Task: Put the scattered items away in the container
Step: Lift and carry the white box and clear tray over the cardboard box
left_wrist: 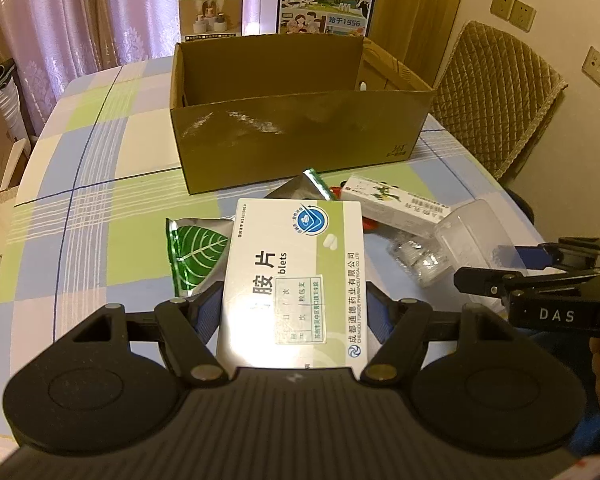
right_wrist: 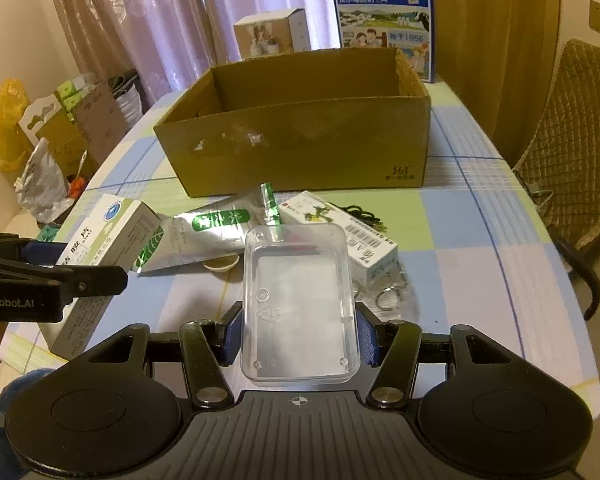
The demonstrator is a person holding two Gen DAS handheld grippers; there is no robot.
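An open cardboard box (left_wrist: 300, 136) stands on the checked tablecloth; it also shows in the right wrist view (right_wrist: 300, 148). My left gripper (left_wrist: 294, 316) is shut on a white and green medicine box (left_wrist: 300, 272), which also shows in the right wrist view (right_wrist: 104, 240). My right gripper (right_wrist: 298, 340) is shut on a clear plastic case (right_wrist: 298, 300), seen at the right of the left wrist view (left_wrist: 472, 236). A silver-green foil pouch (right_wrist: 204, 232), a second white medicine box (right_wrist: 340, 232) and metal rings (right_wrist: 388, 296) lie in front of the cardboard box.
A blue milk carton (right_wrist: 382, 12) and a small white box (right_wrist: 272, 34) stand behind the cardboard box. A padded chair (right_wrist: 576, 152) is at the table's right. Bags and cartons (right_wrist: 60, 132) crowd the floor at the left.
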